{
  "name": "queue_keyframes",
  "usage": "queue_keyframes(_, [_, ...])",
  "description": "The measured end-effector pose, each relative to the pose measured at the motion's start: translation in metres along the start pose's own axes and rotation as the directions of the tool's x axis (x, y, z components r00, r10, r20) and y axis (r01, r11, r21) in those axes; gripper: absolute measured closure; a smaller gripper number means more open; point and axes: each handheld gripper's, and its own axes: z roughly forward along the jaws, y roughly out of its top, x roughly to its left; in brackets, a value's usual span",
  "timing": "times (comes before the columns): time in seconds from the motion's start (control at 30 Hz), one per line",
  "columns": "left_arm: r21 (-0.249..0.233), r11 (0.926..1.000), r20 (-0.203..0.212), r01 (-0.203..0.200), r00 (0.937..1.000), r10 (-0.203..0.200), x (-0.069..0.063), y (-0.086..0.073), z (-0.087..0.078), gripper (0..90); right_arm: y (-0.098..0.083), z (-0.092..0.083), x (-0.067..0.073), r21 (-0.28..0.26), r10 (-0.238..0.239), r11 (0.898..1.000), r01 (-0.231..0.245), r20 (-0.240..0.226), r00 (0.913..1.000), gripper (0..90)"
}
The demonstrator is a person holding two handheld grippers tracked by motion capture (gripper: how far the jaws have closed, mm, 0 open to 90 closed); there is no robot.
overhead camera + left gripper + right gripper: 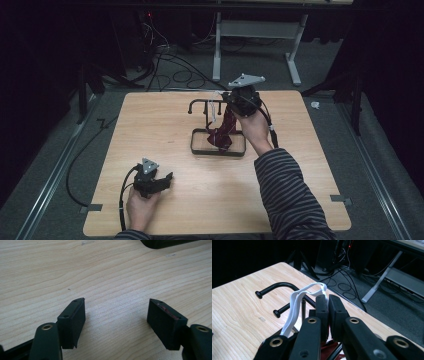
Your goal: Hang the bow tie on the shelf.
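While the right gripper (327, 300) pinches the white strap (295, 306) of a dark red bag (224, 131), its jaws pressed together on the strap's top loop, the bag hangs from it just beside the black stand (202, 106). It dangles over the stand's rectangular base frame (218, 152), its bottom at or just above the frame; whether it touches is hard to tell. Holding the strap by its very top seems meant to keep the loop open and the bag's weight hanging straight, so the loop can be slid over one of the stand's knobbed hook arms (272, 288), which reach out just beyond the strap in the right gripper view. By my reading, the hanging is not yet done, since the strap sits beside the hooks and not over them. The left gripper (116, 315) rests low over the bare desk (160, 125), well apart from the stand, its jaws spread with nothing between them, apparently waiting out of the way.
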Motion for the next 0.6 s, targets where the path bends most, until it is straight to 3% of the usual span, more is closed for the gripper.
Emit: queue_keyframes(0.6, [-0.005, 1.0000, 0.002, 0.005, 1.0000, -0.005, 0.000, 0.000, 0.000, 31.4, -0.004, 0.019, 0.006, 0.055, -0.022, 0.998, 0.022, 0.005, 0.9997, 88.1])
